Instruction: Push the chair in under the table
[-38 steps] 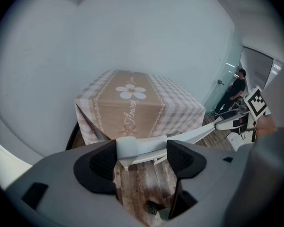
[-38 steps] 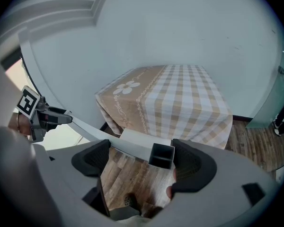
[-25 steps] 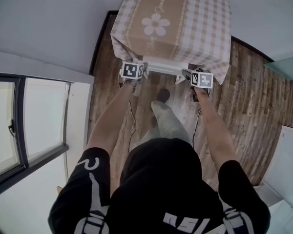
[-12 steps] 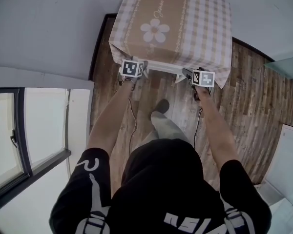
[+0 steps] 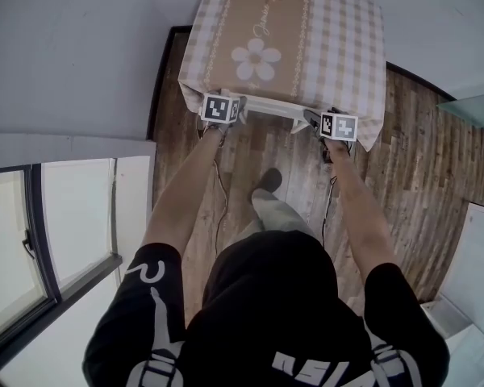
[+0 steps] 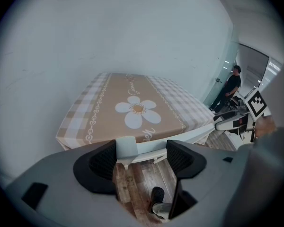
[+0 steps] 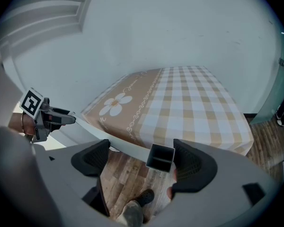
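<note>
Standing at the table's near edge: a chair rail between two wide grippers

Wooden floor (image 5: 403, 151) lies open between the person and the table (image 5: 339, 31). The table's far edge stands close against the grey wall (image 5: 81, 47), and a narrow strip of floor runs along its left edge. A checked cloth hangs over the near edge. The white chair (image 5: 270, 108) shows only its top rail there, just at the cloth's hem; its seat and legs are hidden.

The left gripper (image 5: 222, 109) is at the rail's left end, jaws wide apart, with the corner post against the left jaw only. The right gripper (image 5: 336, 126) is at the right end, jaws likewise wide, with the post's hollow square top beside the right jaw.

A dark shoe (image 5: 268, 179) stands behind the rail's middle. Cursive script runs beside the cloth's daisy (image 5: 256, 59), too small to read.
</note>
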Tool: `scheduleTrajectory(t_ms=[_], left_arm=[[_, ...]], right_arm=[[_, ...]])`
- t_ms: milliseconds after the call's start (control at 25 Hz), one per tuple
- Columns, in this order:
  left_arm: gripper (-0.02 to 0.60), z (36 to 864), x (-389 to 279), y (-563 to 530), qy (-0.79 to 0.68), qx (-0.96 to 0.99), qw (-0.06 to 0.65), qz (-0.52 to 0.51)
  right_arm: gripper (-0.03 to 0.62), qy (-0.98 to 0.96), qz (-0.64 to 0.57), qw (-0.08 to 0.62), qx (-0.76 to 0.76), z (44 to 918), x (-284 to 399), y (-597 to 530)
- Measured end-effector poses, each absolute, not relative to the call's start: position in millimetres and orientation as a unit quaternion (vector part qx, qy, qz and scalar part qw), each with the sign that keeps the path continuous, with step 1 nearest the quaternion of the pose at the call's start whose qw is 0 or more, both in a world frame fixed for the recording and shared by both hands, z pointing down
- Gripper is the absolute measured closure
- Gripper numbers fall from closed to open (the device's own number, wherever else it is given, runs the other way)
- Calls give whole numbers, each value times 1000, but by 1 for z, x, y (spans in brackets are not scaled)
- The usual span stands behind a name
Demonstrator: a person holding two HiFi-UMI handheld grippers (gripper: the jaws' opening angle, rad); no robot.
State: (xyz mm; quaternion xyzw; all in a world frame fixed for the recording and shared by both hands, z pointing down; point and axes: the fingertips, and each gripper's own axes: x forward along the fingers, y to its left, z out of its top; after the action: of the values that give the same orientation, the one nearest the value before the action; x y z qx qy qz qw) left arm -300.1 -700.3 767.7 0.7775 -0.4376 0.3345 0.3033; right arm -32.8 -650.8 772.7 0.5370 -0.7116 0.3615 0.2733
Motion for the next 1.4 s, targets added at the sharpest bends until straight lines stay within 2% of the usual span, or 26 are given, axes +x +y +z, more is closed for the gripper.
scheduleTrajectory(t_ms=[1240,1400], left_arm=[[247,767,-288,-732,-434,780,306,332],[263,763,-291,-730,-442,776,308,328]], right_arm=[[151,-703,365,276,544,772,-18,-684],[161,-699,363,277,551,769,-18,-681]])
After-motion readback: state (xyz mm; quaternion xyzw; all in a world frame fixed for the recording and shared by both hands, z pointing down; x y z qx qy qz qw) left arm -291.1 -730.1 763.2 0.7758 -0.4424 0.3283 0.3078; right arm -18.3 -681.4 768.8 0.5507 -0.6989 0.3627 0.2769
